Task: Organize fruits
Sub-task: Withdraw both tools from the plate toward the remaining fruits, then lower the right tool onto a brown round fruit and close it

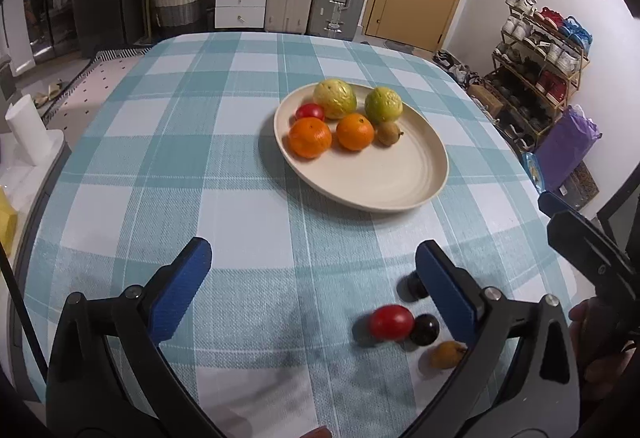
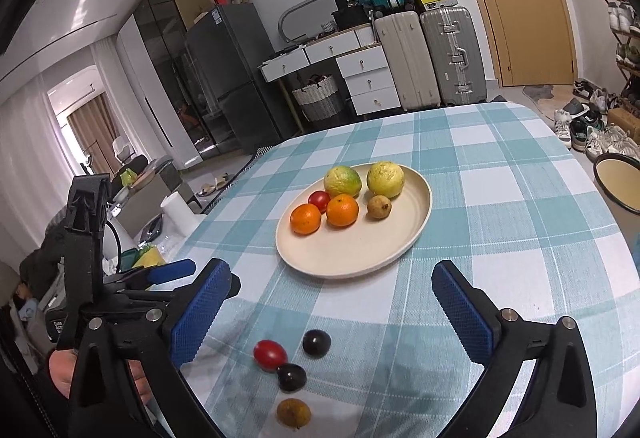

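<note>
Left wrist view: my left gripper (image 1: 312, 278) is spread wide, holding nothing; my right gripper (image 2: 332, 302) is likewise released and empty; on the checked tablecloth (image 1: 240, 198) near my fingers 4 small fruits wait: a red tomato (image 2: 270, 355), 2 dark plums (image 2: 316, 343), a brown fruit (image 2: 293, 412); beyond, the plate (image 2: 360, 254) holds 6 fruits; I judge the job over halfway done.
</note>
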